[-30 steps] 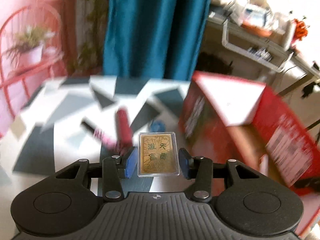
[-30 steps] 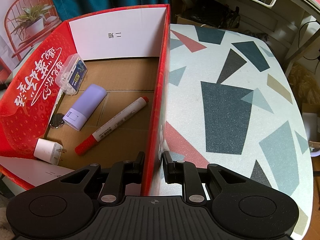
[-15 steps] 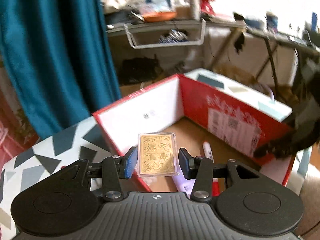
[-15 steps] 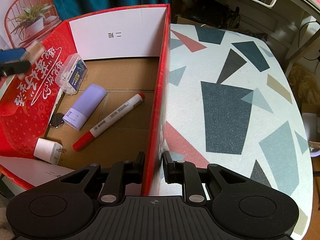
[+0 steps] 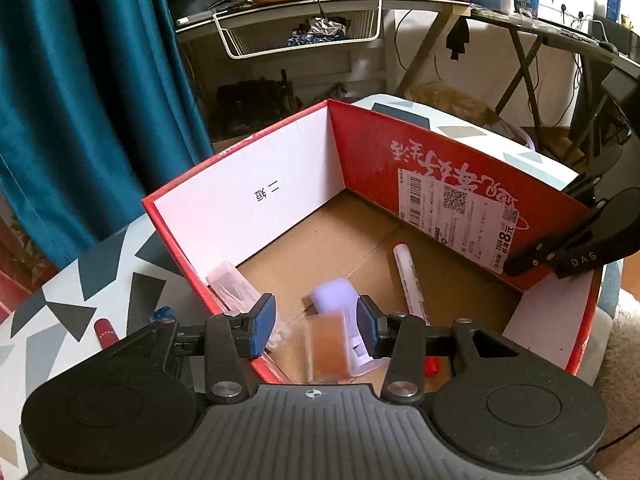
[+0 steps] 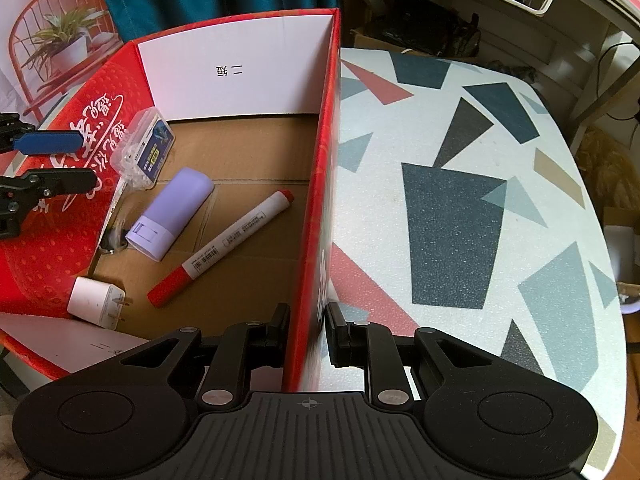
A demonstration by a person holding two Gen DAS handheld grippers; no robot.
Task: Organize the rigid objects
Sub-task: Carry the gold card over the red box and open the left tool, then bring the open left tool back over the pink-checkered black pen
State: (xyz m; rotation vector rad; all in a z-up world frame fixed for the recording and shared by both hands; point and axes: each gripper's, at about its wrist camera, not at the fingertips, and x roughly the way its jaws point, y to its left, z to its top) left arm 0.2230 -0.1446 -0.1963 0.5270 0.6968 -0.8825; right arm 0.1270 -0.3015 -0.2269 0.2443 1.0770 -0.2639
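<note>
L gripper hangs over the red box, jaws wide apart w/ nothing between the pads. Just below the gap, a gold card in a clear case shows blurred, apparently dropping or just landed inside the box; can't tell which. It touches neither pad.

R gripper straddles the box's near wall, one finger inside, one outside on the table. The jaws sit narrow around the wall; whether they actually pinch it or only bracket it can't be told from here, though the job looks like steadying the box.

Inside the box, ahead of the R jaws and to their left: a red-capped marker, a lilac case, a clear box w/ a blue label, a white plug. A dark round item beside the lilac case is too blurred to name.

Progress, as a judgement: well along. At least four items are in, and the card makes five once it settles. Left outside, to the left of the L jaws on the table: a red tube and a small blue thing, partly hidden by the gripper body. Those two look like the remaining pickups; anything else out of frame can't be ruled out. The table ahead and right of the R jaws shows no loose items.
</note>
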